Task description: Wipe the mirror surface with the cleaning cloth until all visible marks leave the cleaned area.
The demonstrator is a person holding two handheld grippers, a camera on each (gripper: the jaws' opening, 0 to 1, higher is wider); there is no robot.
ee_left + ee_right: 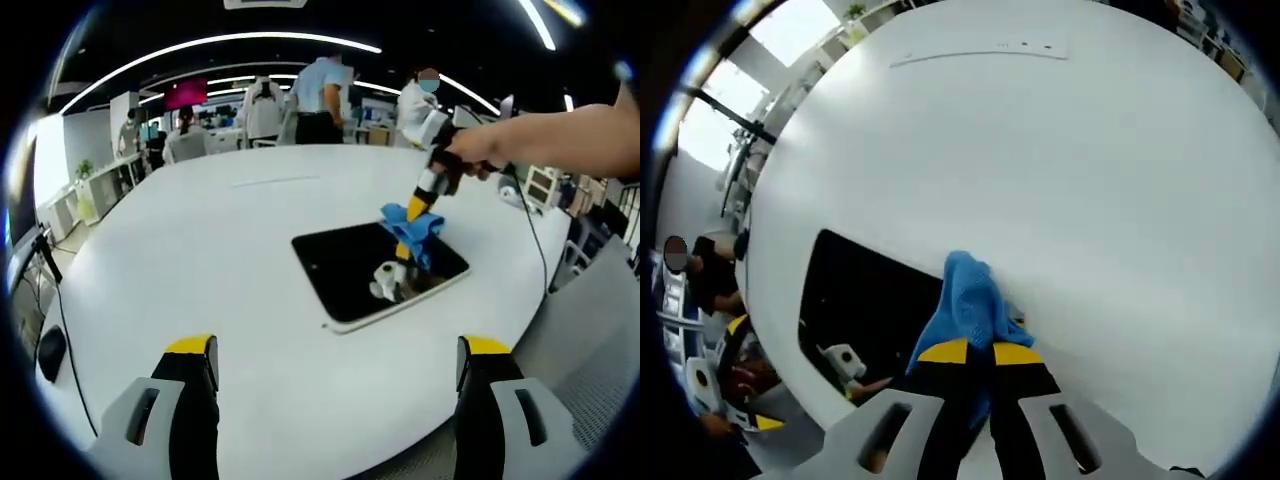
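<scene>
From the left gripper view I see the mirror (pixel 375 272) lying flat on the white table (pixel 200 250), near the table's right-hand edge, its long axis running on a diagonal across my view. Left of the mirror the table is bare, with plenty of room to sweep. My right tongs (pixel 408 232) are clamped on the blue cloth (pixel 412 228), pressing it onto the mirror's far edge. My left tongs (pixel 335 350) stand wide open, well short of the mirror's near edge
</scene>
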